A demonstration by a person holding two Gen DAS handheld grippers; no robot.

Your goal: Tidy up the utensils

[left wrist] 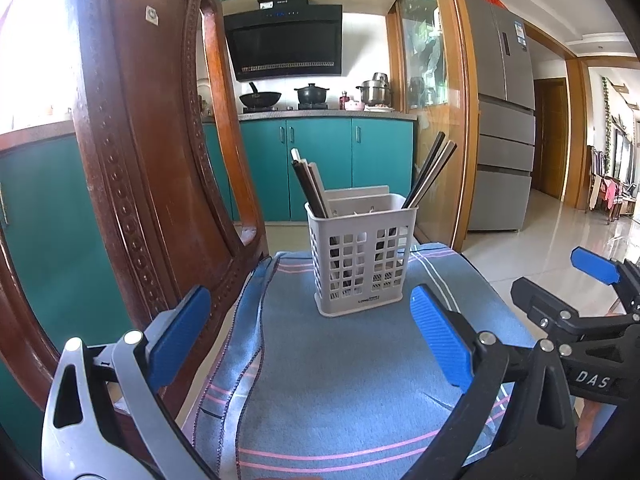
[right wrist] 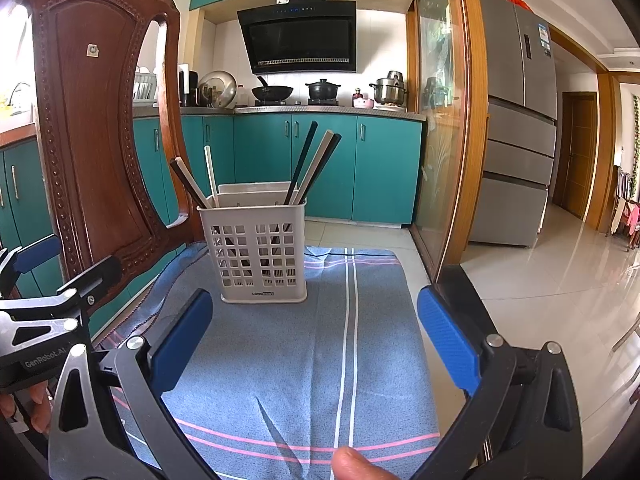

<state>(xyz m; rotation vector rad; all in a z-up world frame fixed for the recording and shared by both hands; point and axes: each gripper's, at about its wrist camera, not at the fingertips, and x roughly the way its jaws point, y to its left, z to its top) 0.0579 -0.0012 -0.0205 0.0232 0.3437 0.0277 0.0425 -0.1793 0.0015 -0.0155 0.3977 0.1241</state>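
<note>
The left tongs (left wrist: 308, 332) are spread wide with nothing between their blue pads, hovering over a blue striped cloth (left wrist: 340, 380). The right tongs (right wrist: 316, 336) are likewise spread and empty above the same cloth (right wrist: 304, 360). In the left wrist view the right tongs (left wrist: 596, 268) show at 3 o'clock, their black body printed with "DAS"; in the right wrist view the left tongs (right wrist: 36, 256) sit at 9 o'clock, marked "GenRobot.AI".

Just ahead of both, toward 12 o'clock, a white perforated utensil holder (left wrist: 360, 256) stands upright on the cloth, its base label reading "LONG" followed by lettering too small to make out. From the right wrist the holder (right wrist: 256, 252) lies slightly left of centre. Chopsticks (left wrist: 310, 184) lean out of its left side toward 11 o'clock, and darker chopsticks (left wrist: 430, 172) lean from the right side toward 1 o'clock. A white divider panel rises behind them inside the holder.

A carved wooden chair back (left wrist: 152, 160) stands at 9 to 11 o'clock, touching the cloth's left edge. Beyond are teal cabinets (right wrist: 320, 168), a black range hood (right wrist: 300, 36) with illegible branding, a wok (right wrist: 272, 92) and a steel refrigerator (right wrist: 516, 120) at 2 o'clock.
</note>
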